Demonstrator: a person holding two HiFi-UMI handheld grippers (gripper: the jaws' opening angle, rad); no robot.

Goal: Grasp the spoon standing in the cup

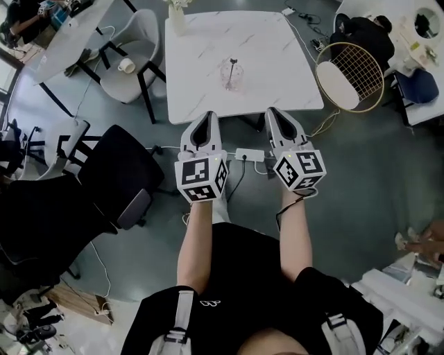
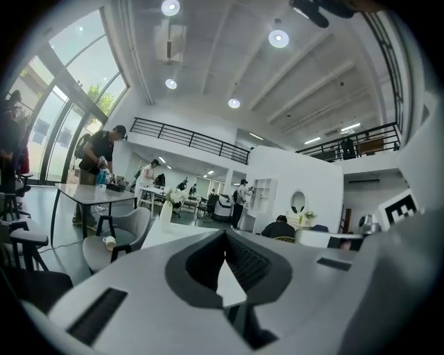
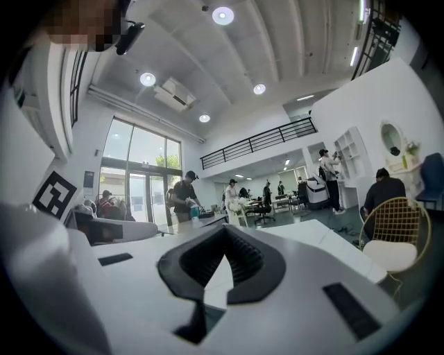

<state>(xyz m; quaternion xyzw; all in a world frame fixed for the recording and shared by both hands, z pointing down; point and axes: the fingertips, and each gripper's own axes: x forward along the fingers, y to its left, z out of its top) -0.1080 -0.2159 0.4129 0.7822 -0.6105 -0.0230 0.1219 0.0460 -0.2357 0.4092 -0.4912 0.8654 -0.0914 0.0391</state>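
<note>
Left gripper (image 1: 205, 119): my jaws are together with nothing between them. It is held low, just short of the bench's near edge.
Right gripper (image 1: 272, 113): jaws likewise together and empty, level with the left one.
Jaws risk: in my judgement, arriving closed would strike the spoon instead of straddling it. They must part before the approach.
Power strip (image 1: 250, 154): it lies on the floor with cables, below and between my grippers. Stepping in to reach could snag a foot.
Bench (image 1: 201, 76): the white top is smooth, so I expect a nudged cup to slide on it.
Cup (image 1: 233, 80): clear, mid-bench, well apart from both grippers. Neither gripper view shows it, so the early approach is aimed blind. A sideways knock on the rim could tip it.
Spoon (image 1: 234, 66): stands in the cup with its thin handle above the rim. It probably leans loose and could swing away from one jaw. A low pinch would hit the rim.
Vase (image 1: 178, 19): at the far left edge, well clear of the cup. I judge the risk low.
</note>
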